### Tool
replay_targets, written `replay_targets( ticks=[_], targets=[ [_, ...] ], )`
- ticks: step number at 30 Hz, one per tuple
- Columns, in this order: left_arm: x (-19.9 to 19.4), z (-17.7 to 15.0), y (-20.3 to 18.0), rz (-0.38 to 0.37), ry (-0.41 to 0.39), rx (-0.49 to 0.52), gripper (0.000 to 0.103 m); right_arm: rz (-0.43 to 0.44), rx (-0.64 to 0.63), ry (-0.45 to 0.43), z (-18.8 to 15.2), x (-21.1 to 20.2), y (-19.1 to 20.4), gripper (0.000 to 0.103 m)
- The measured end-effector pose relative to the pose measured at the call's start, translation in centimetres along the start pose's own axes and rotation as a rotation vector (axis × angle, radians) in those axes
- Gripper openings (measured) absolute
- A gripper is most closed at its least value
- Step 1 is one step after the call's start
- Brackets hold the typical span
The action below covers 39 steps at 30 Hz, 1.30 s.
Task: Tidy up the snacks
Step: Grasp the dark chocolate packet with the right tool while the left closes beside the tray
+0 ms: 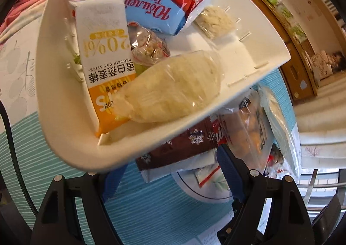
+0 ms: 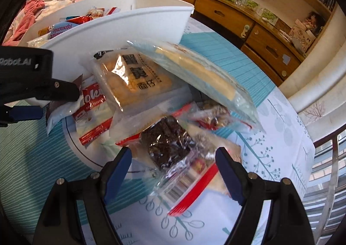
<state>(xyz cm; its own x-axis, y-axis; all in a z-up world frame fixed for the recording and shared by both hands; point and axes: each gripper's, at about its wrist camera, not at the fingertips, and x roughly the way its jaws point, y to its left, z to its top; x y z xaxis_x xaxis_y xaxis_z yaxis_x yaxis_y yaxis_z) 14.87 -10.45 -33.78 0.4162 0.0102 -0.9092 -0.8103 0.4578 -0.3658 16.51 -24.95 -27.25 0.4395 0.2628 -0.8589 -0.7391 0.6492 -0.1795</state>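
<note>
both tongs are spread and empty. the right gripper hovers over a dark brownie packet atop the snack pile beside the white bin; the left gripper hovers near the bin's rim. best to straddle the packet squarely before pinching.

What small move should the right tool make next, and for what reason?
Probably lower the right tool a little and close it on the dark brown snack in clear wrap. Its jaws stand open with nothing gripped, this snack lies just ahead between them, and the white bin already holds other snacks.
</note>
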Motion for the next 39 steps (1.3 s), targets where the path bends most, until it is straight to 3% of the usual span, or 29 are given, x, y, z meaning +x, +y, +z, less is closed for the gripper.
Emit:
replay_targets(
  ticks=[6, 13, 15, 18, 28, 31, 33, 39],
  targets=[
    [0.2, -0.1, -0.3, -0.003, 0.002, 0.006, 0.082, 0.046, 0.028, 0.005, 0.5, 0.6, 0.0, 0.076],
    [0.5, -0.4, -0.8, 0.019, -0.001, 0.008, 0.080, 0.057, 0.059, 0.002, 0.8, 0.2, 0.0, 0.051],
    [0.5, -0.5, -0.8, 0.051, -0.008, 0.007, 0.067, 0.061, 0.065, 0.013, 0.8, 0.0, 0.0, 0.049],
    [0.3, -0.8, -0.5, 0.075, -0.019, 0.009, 0.056, 0.076, 0.087, 0.024, 0.5, -0.3, 0.0, 0.048],
    [0.0, -0.4, 0.5, 0.056, -0.003, -0.007, 0.037, 0.118, 0.174, 0.054, -0.7, -2.2, 1.1, 0.048],
    [-0.2, -0.2, 0.7, 0.058, -0.011, -0.004, 0.023, 0.126, 0.195, 0.056, -1.2, -3.0, 1.3, 0.048],
    [-0.6, -0.3, 0.9, 0.054, -0.022, 0.015, 0.007, 0.130, 0.208, 0.057, -1.5, -3.6, 1.4, 0.048],
    [-0.8, -0.3, 0.9, 0.048, -0.007, 0.076, 0.006, 0.133, 0.258, 0.055, -2.4, -5.2, 1.2, 0.048]
  ],
)
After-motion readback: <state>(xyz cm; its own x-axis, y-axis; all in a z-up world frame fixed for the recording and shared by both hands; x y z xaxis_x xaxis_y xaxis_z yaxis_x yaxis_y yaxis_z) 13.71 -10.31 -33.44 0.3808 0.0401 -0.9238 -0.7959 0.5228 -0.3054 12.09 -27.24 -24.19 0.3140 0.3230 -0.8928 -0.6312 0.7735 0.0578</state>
